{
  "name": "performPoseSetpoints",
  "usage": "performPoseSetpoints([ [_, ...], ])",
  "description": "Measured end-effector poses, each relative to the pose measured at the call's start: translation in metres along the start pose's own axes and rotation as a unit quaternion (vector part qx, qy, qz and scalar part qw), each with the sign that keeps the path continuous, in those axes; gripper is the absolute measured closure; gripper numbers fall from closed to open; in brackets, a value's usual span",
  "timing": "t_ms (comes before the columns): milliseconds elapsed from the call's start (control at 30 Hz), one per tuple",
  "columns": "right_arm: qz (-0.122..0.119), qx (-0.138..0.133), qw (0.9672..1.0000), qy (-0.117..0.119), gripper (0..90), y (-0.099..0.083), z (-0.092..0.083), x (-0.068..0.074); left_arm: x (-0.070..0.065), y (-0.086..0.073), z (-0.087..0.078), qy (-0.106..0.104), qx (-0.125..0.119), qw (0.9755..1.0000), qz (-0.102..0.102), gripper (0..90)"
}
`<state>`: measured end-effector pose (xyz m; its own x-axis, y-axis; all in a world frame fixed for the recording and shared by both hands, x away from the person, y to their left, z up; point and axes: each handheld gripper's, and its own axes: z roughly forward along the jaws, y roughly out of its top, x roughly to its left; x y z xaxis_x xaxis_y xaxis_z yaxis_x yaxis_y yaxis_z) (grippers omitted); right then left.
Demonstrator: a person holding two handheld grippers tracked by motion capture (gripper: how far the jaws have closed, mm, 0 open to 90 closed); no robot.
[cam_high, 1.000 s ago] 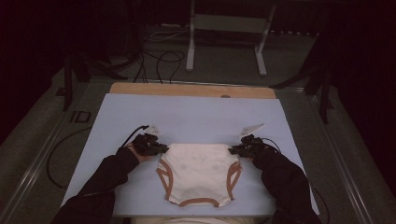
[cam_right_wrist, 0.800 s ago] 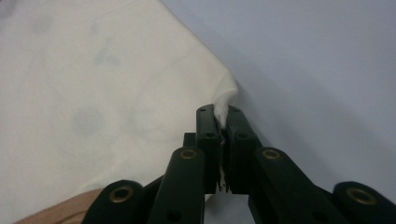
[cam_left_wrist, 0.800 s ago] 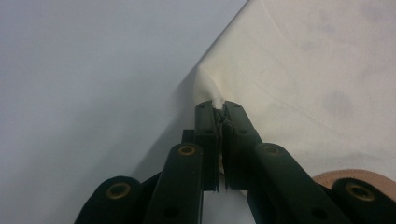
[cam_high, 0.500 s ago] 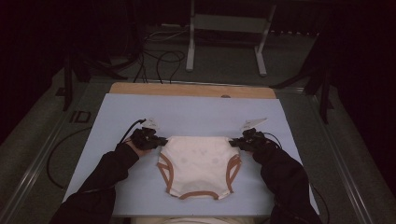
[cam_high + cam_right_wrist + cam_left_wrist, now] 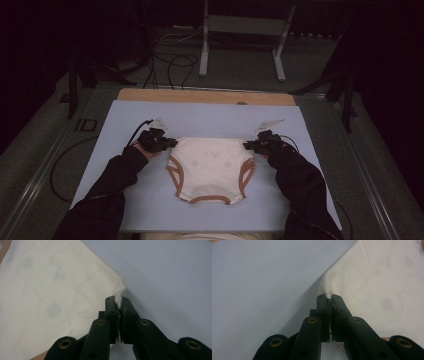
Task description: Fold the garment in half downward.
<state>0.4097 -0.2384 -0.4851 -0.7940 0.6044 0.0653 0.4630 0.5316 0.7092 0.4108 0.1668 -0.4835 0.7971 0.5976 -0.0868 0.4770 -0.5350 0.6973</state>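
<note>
Cream garment (image 5: pixel 210 167) sits slightly higher in the frame than before, both corners pinched by the closed left gripper (image 5: pixel 169 143) and right gripper (image 5: pixel 248 146), ready for folding.

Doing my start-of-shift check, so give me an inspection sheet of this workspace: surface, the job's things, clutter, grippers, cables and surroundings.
Surface: pale blue mat on the table, with a wooden strip along its far edge.
Job's things: cream garment with brown trim, spread flat in the middle of the mat.
Clutter: nothing seen.
Grippers: left gripper shut on the garment's far left corner; right gripper shut on its far right corner, cloth pinched between the jaws in both gripper views.
Cables: left gripper cable loops off the mat's left side; floor cables lie beyond the table.
Surroundings: dark room, a grey metal stand behind the table.
</note>
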Motion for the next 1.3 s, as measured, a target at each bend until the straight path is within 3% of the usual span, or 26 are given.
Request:
performPoseSetpoints([
  [200,0.006,-0.001,0.9999,-0.009,86.4,0.005,0.005,-0.005,0.005,0.005,-0.001,0.005,-0.006,1.0000,-0.002,86.9],
  [333,0.010,-0.004,0.9999,-0.012,86.4,0.007,0.009,-0.009,0.010,0.007,-0.001,-0.007,-0.015,0.9998,-0.005,86.9],
  [500,0.018,-0.003,0.9997,-0.015,86.4,0.010,0.012,-0.013,0.016,0.009,0.001,-0.006,-0.022,0.9997,-0.009,86.9],
  [767,0.026,-0.003,0.9995,-0.020,86.4,0.016,0.018,-0.023,0.023,0.011,0.007,0.009,-0.019,0.9997,-0.010,86.8],
  [1300,0.041,-0.002,0.9983,-0.040,86.4,0.026,0.026,-0.036,0.036,0.019,0.019,0.021,-0.018,0.9994,-0.021,86.9],
])
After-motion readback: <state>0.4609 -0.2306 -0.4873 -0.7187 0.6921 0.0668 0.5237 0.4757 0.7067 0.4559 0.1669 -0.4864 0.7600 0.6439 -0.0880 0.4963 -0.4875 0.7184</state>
